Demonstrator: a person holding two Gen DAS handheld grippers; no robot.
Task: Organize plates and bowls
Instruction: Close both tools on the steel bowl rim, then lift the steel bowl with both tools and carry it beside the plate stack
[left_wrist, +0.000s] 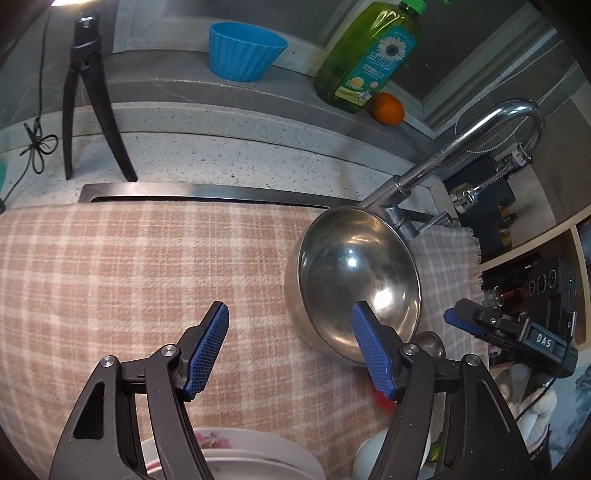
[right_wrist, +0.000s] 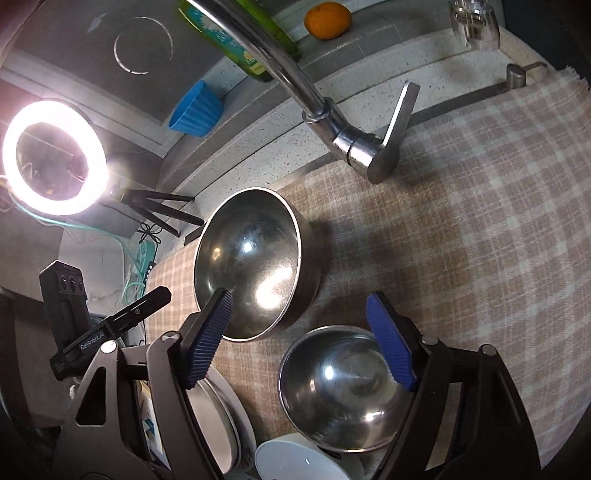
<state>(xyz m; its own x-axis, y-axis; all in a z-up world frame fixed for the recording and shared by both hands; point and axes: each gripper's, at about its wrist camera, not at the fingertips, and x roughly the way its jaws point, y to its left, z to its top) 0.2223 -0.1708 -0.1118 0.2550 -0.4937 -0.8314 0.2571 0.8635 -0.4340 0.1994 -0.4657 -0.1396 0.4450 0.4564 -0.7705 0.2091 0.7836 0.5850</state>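
Observation:
A large steel bowl (left_wrist: 354, 280) sits upright on the pink checked cloth (left_wrist: 147, 280); it also shows in the right wrist view (right_wrist: 255, 269). My left gripper (left_wrist: 290, 350) is open and empty, its right finger over the bowl's near rim. A smaller steel bowl (right_wrist: 343, 387) sits nearer, between the fingers of my open, empty right gripper (right_wrist: 299, 339). A floral plate (left_wrist: 236, 454) lies at the bottom of the left wrist view. Stacked white plates (right_wrist: 218, 417) and a white dish (right_wrist: 295, 461) lie at the bottom of the right wrist view.
A steel faucet (left_wrist: 454, 151) arches behind the bowls, its lever (right_wrist: 395, 122) close above the cloth. On the ledge stand a blue cup (left_wrist: 243, 51), a green soap bottle (left_wrist: 369, 59) and an orange (left_wrist: 388, 109). A ring light (right_wrist: 51, 155) glows at left.

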